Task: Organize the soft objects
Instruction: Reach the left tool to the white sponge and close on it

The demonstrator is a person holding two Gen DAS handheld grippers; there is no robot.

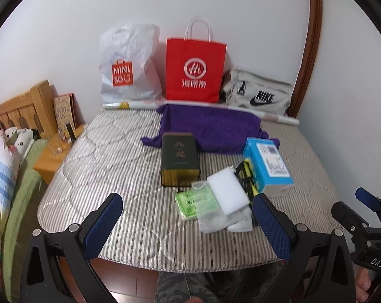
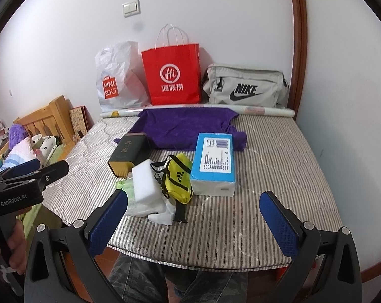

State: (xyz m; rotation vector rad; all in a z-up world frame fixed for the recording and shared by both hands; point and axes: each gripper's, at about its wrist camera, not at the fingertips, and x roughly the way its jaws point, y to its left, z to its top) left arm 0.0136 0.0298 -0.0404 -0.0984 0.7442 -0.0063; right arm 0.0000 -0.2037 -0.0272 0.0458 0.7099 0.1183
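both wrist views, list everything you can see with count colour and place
mattress: 1, grey striped, under everything
purple cloth: 1, far middle, spread flat
dark green box: 1, centre left, in front of the cloth
blue and white pack: 1, centre right
yellow pouch: 1, left of the pack
white foam block: 1, near the pouch
green packet: 1, beside the foam
white plastic bag: 1, back left wall
red paper bag: 1, back middle
grey sports bag: 1, back right
paper roll: 1, along the wall
left claw: open, near edge
right claw: open, near edge
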